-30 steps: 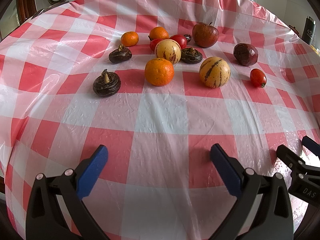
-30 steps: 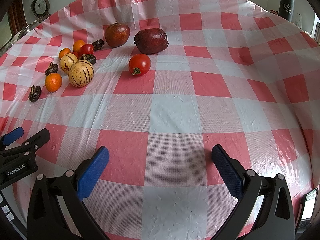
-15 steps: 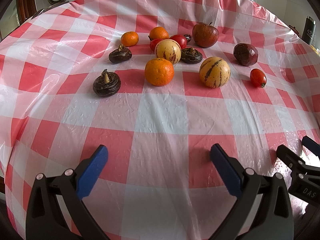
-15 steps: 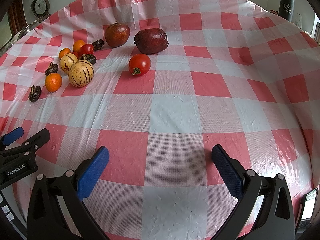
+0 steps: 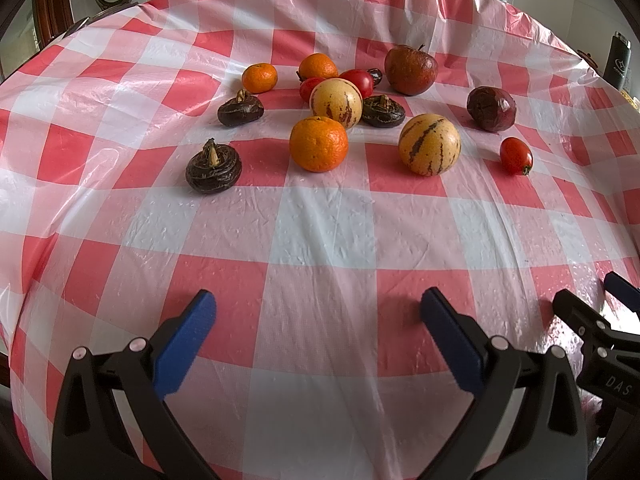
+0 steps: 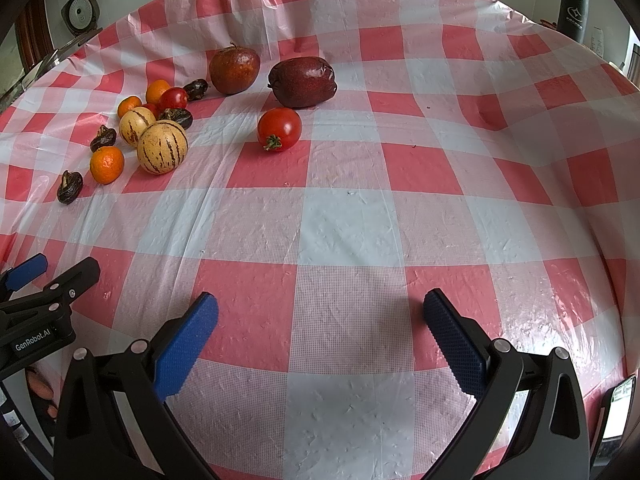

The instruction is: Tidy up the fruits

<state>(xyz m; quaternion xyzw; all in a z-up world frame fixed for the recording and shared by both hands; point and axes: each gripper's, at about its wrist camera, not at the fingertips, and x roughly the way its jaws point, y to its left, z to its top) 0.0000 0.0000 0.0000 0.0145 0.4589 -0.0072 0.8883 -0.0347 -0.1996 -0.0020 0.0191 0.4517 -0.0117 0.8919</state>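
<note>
- The left gripper [image 5: 318, 314] hangs low over the near part of the bench [image 5: 320, 236]; its jaws are spread wide with nothing between them.
- The right gripper [image 6: 320, 318] sits just beside it, jaws likewise released and empty, over bare checked cloth.
- All the fruit lies loose on the far half of the bench, well apart from both grippers; none is sorted yet, by the look of it.
- Nearest the left gripper are a mandarin [image 5: 318, 143], a striped melon [image 5: 429, 144] and a dark, knobbly chestnut [image 5: 213, 168].
- Behind them sit a second melon [image 5: 336, 97], two more mandarins, two more chestnuts and a pair of tomatoes, packed close, some touching.
- A brown-red apple [image 5: 411, 69] stands at the back; a dark red fruit [image 6: 303, 81] lies to its right.
- In the right view a lone tomato [image 6: 279, 128] sits nearest that gripper, apart from the cluster.
- Handling, as a judgement: the tomatoes are soft and thin-skinned, so a light squeeze across the widest part suits them.
- The mandarins give a little and their peel should grip well.
- The melons look smooth and round, likely to roll or slip; take them across the middle.
- The chestnuts look hard, small and flat, so the jaws must come down low around them.
- The plastic cloth is slick and wrinkled, so nudged fruit may roll.
</note>
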